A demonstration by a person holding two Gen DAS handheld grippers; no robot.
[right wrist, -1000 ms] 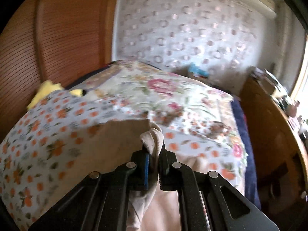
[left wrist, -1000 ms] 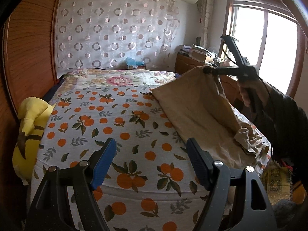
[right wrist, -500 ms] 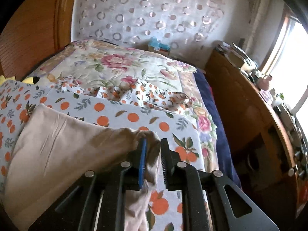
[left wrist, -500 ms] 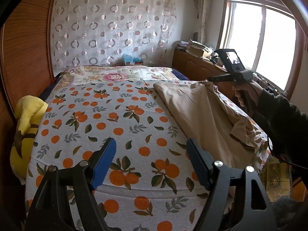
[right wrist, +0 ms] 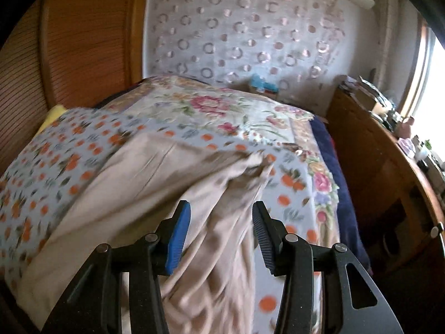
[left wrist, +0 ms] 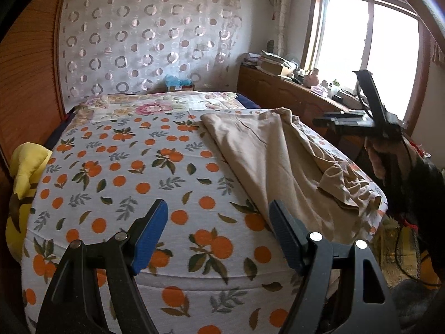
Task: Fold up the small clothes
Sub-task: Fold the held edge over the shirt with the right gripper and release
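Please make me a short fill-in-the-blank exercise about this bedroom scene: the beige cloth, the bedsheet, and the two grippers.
1. The beige garment lies on a bedsheet printed with ____.
2. Between the fingers of the left gripper there is ____.
3. The right gripper has just been opening, and its fingers are ____ the garment.
4. The soft toy beside the bed is ____ in colour.

Missing words: oranges; nothing; not gripping; yellow
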